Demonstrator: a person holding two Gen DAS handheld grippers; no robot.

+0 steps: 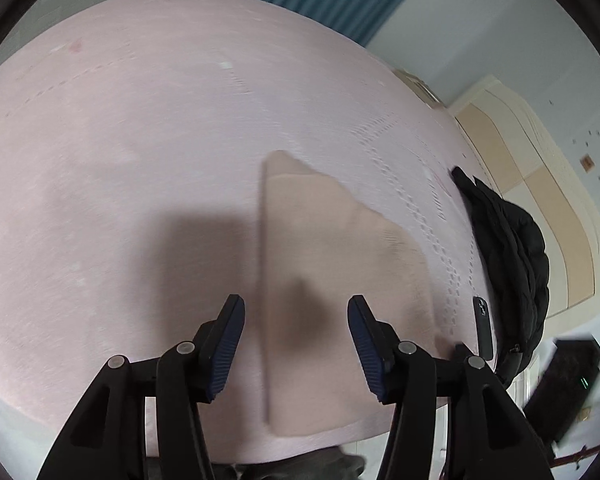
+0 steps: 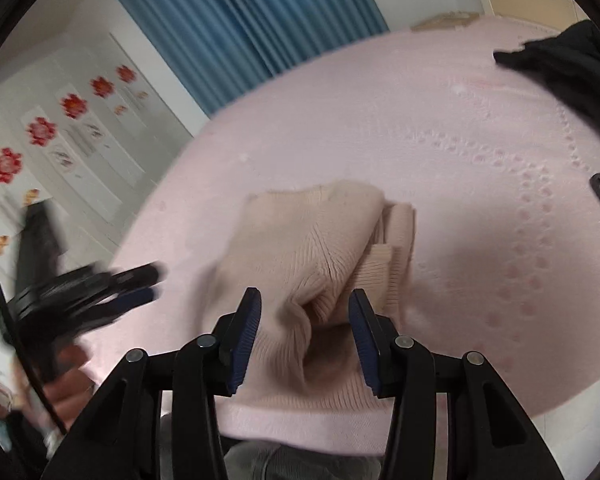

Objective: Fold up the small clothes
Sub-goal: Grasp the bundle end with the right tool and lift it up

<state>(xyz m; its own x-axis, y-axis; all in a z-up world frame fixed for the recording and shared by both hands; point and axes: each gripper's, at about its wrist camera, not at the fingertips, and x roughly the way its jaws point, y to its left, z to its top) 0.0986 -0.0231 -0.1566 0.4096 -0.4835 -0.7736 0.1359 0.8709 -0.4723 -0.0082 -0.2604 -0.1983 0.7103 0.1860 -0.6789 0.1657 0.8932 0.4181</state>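
Note:
A small beige ribbed knit garment (image 1: 332,272) lies folded on the pink bed cover (image 1: 140,140). In the right wrist view the garment (image 2: 312,248) is bunched, with a ribbed cuff (image 2: 384,276) lying on its right side. My left gripper (image 1: 296,320) is open and empty, hovering above the garment's near left part. My right gripper (image 2: 305,312) is open and empty, just above the garment's near fold. The left gripper also shows, blurred, at the left of the right wrist view (image 2: 140,284).
A black puffer jacket (image 1: 508,264) and a dark phone (image 1: 483,326) lie at the right edge of the bed. Beyond are a cream wardrobe (image 1: 540,184), a blue curtain (image 2: 240,28) and a wall with red flower stickers (image 2: 40,130).

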